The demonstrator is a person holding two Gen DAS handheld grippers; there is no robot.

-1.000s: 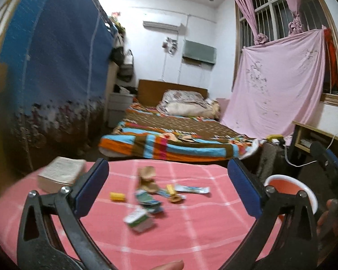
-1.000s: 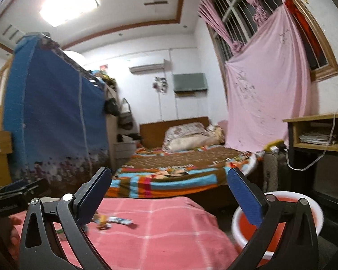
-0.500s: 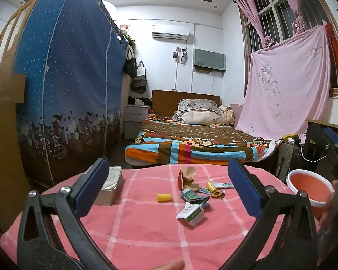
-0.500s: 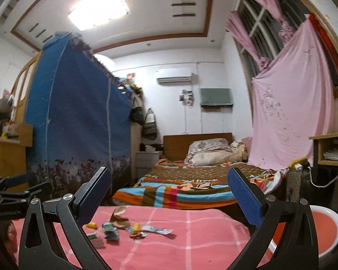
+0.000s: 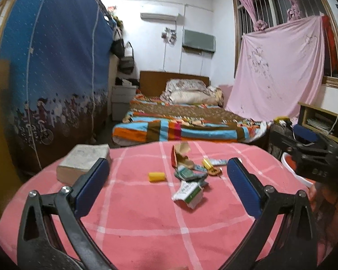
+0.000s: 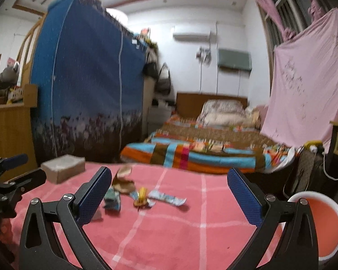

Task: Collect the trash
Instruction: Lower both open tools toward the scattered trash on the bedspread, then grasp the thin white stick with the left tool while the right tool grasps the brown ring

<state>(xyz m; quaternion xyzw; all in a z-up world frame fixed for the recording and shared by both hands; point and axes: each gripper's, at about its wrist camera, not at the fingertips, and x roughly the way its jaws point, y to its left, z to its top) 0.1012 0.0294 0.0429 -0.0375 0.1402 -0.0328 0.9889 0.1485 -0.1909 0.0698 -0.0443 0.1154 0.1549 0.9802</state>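
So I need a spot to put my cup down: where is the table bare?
The near part of the table is bare, from the carton to the front edge, between the left gripper's fingers. So is the right side, between the wrapper and the basin. The middle is crowded with trash; the book fills the far left corner.
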